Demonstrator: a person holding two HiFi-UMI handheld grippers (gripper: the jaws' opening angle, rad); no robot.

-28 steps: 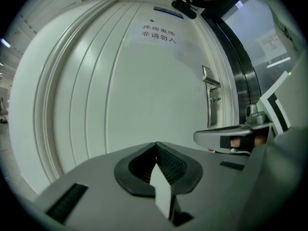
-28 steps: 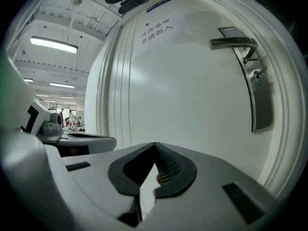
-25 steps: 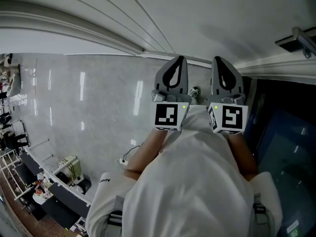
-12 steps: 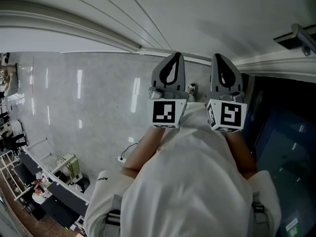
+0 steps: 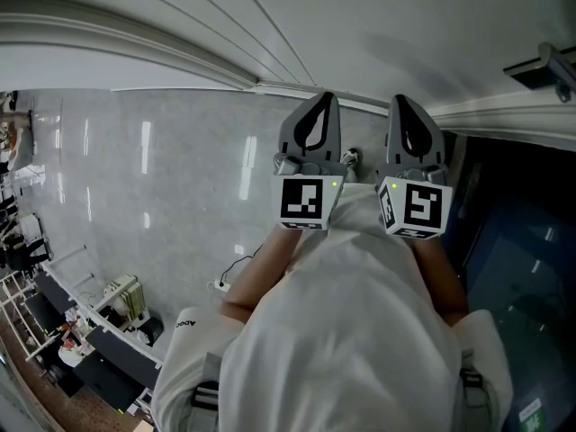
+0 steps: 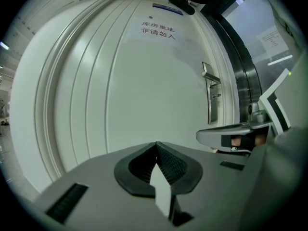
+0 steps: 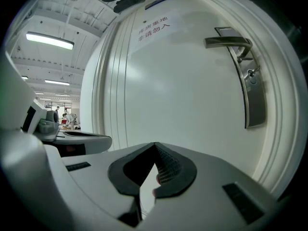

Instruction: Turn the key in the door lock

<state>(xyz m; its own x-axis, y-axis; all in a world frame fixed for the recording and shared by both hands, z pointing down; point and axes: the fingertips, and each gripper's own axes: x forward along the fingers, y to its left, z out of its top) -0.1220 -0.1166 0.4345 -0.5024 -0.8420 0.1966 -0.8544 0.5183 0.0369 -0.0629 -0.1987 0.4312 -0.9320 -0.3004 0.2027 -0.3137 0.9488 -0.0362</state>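
White door (image 7: pixel 183 95) ahead, with the key (image 7: pixel 250 73) stuck in the lock plate (image 7: pixel 255 105) just under the lever handle (image 7: pixel 226 41). The left gripper (image 5: pixel 322 106) and right gripper (image 5: pixel 402 106) hang side by side (both clenched on nothing, tips together), apart from the door.

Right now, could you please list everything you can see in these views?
door: one, white, straight ahead
lever handle: one, silver, door's right side
key: one, metal, in the lock under the handle
sign: one, red characters, high on door
door closer: one, dark, door's top
floor: grey glossy tiles, person's left
desks: count unclear, dark, cluttered, far across floor
shirt: one, white, on person
left claw: grey, shut, empty
right claw: grey, shut, empty
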